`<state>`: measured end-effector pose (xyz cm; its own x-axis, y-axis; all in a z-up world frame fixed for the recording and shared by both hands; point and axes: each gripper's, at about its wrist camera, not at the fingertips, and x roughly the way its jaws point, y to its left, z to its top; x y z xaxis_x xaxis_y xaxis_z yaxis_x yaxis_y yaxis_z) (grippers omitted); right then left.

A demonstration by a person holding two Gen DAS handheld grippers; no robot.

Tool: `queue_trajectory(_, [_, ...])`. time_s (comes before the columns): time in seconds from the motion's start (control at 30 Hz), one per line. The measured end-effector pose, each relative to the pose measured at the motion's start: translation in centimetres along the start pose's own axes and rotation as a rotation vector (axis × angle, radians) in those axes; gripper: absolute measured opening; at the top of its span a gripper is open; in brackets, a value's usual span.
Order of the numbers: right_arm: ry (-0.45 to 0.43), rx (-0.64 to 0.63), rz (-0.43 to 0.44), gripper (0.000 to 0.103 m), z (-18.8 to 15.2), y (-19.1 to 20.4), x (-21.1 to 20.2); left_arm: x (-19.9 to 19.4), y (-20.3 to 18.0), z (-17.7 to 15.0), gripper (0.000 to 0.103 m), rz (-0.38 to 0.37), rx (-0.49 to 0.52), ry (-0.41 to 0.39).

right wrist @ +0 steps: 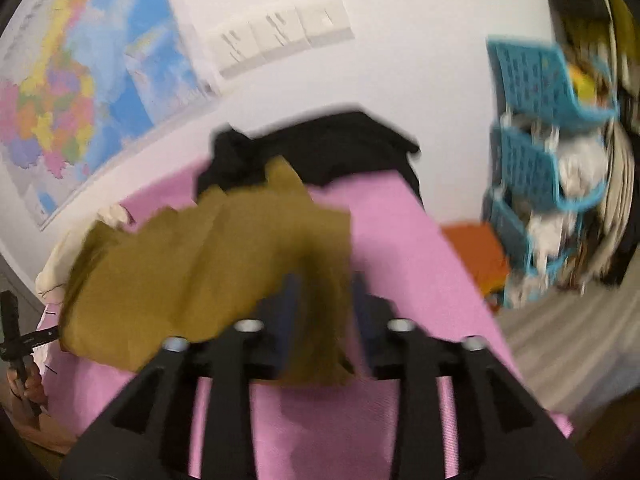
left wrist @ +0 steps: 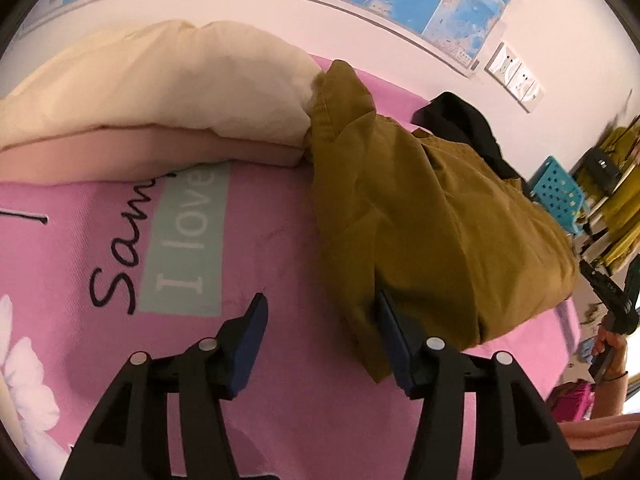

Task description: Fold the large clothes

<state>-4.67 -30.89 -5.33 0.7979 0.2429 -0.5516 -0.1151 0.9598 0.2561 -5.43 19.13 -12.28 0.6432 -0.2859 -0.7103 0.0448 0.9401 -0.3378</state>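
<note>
An olive-brown garment (left wrist: 420, 216) lies bunched on the pink bed sheet (left wrist: 280, 240), running from the pillow toward the bed's right edge. My left gripper (left wrist: 320, 320) is open and empty above the sheet; its right finger sits at the garment's near hem. In the blurred right wrist view the same garment (right wrist: 192, 268) hangs lifted, and my right gripper (right wrist: 320, 300) has a fold of it between its fingers.
A cream pillow (left wrist: 160, 84) lies at the head of the bed. A black garment (left wrist: 460, 124) lies behind the olive one, also in the right wrist view (right wrist: 320, 148). Blue baskets (right wrist: 532, 140) stand beside the bed. A map (right wrist: 80, 92) hangs on the wall.
</note>
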Motion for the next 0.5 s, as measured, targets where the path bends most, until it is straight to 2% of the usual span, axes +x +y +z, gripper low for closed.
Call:
queue_trajectory(0.03, [-0.023, -0.053, 0.046, 0.040, 0.4, 1.5, -0.9, 0.1, -0.1, -0.1, 0.053, -0.003, 0.003, 0.000])
queue_trajectory(0.1, [-0.033, -0.176, 0.144, 0.055, 0.8, 5.6, -1.5, 0.3, -0.3, -0.2, 0.047, -0.007, 0.013, -0.001])
queue_trajectory(0.17, [-0.013, -0.286, 0.229, 0.055, 0.5, 9.3, -1.1, 0.5, -0.5, -0.2, 0.034, -0.038, 0.013, 0.004])
queue_trajectory(0.2, [0.011, -0.358, 0.284, 0.057, 0.1, 12.0, -0.5, 0.6, -0.5, -0.2, 0.031, -0.051, 0.009, 0.009])
queue_trajectory(0.23, [0.027, -0.416, 0.321, 0.059, -0.5, 14.2, 0.0, 0.7, -0.5, -0.2, 0.028, -0.059, 0.007, 0.009])
queue_trajectory(0.27, [0.058, -0.503, 0.381, 0.066, -1.6, 17.2, 0.9, 0.5, -0.6, -0.2, 0.020, -0.071, 0.004, 0.008])
queue_trajectory(0.3, [0.074, -0.554, 0.406, 0.071, -2.4, 19.0, 1.5, 0.4, -0.6, -0.2, 0.015, -0.090, -0.004, 0.006])
queue_trajectory(0.33, [0.094, -0.631, 0.415, 0.071, -3.7, 21.4, 2.4, 0.3, -0.7, -0.2, 0.011, -0.095, -0.005, 0.001])
queue_trajectory(0.5, [0.139, -0.927, 0.447, 0.071, -8.8, 29.0, 4.8, -0.2, -1.4, -0.2, 0.010, -0.061, 0.023, -0.008])
